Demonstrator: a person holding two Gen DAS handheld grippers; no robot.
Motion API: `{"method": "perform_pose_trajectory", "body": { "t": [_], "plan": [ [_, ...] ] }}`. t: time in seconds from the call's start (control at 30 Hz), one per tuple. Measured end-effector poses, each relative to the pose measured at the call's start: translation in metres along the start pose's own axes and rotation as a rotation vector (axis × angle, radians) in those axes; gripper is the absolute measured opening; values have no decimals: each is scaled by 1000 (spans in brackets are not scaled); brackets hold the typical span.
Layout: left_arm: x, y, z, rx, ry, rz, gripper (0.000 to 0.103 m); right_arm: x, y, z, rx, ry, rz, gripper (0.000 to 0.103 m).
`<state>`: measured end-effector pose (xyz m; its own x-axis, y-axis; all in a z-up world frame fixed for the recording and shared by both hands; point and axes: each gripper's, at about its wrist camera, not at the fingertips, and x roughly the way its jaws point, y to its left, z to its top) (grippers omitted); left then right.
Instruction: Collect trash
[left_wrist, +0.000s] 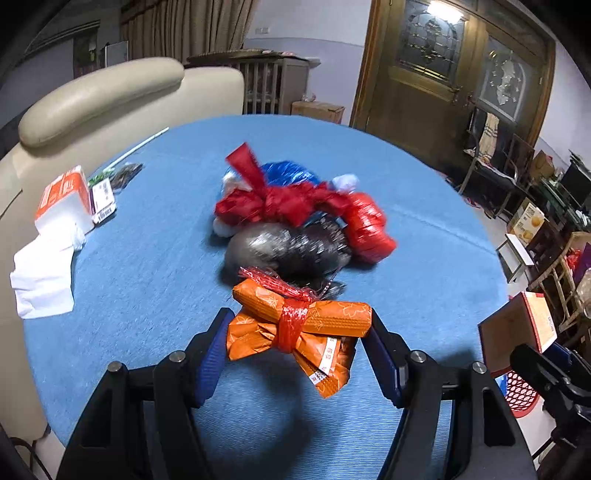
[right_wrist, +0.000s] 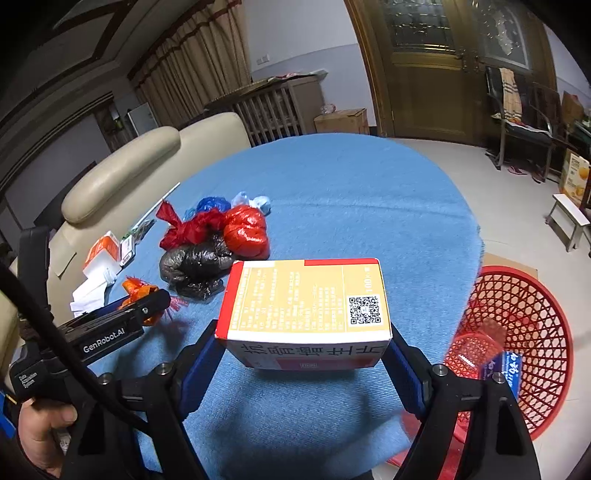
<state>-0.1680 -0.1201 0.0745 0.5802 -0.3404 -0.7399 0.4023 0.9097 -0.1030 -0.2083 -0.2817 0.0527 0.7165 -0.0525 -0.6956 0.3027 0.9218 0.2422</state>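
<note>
My left gripper (left_wrist: 295, 332) is shut on an orange wrapper bundle (left_wrist: 306, 325) tied with red netting, held just above the blue tablecloth (left_wrist: 147, 258). My right gripper (right_wrist: 304, 336) is shut on a yellow and red cardboard box (right_wrist: 304, 299) with a QR code, held above the table's near edge. A heap of knotted red, black and blue plastic bags (left_wrist: 295, 218) lies mid-table; it also shows in the right wrist view (right_wrist: 214, 240). A red mesh basket (right_wrist: 517, 343) stands on the floor to the right, with a blue packet inside.
An orange tissue pack (left_wrist: 62, 199), loose white tissues (left_wrist: 44, 273), a small purple packet (left_wrist: 103, 199) and a white straw (left_wrist: 140, 146) lie at the table's left. A cream sofa (left_wrist: 99, 92) stands behind. A stool (right_wrist: 569, 218) and chairs stand on the floor at right.
</note>
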Motion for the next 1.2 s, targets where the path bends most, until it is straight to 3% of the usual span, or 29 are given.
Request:
{"method": "perform_pose_trajectory", "body": {
  "t": [0.57,1.2],
  "plan": [
    [-18,-21,4,35,-39,-12,70,-30,-13,3,30,-59,-2,85],
    [-12,-27,6,46,-36,-7,70,-30,-28,3,69,-61,-7,85]
  ]
}}
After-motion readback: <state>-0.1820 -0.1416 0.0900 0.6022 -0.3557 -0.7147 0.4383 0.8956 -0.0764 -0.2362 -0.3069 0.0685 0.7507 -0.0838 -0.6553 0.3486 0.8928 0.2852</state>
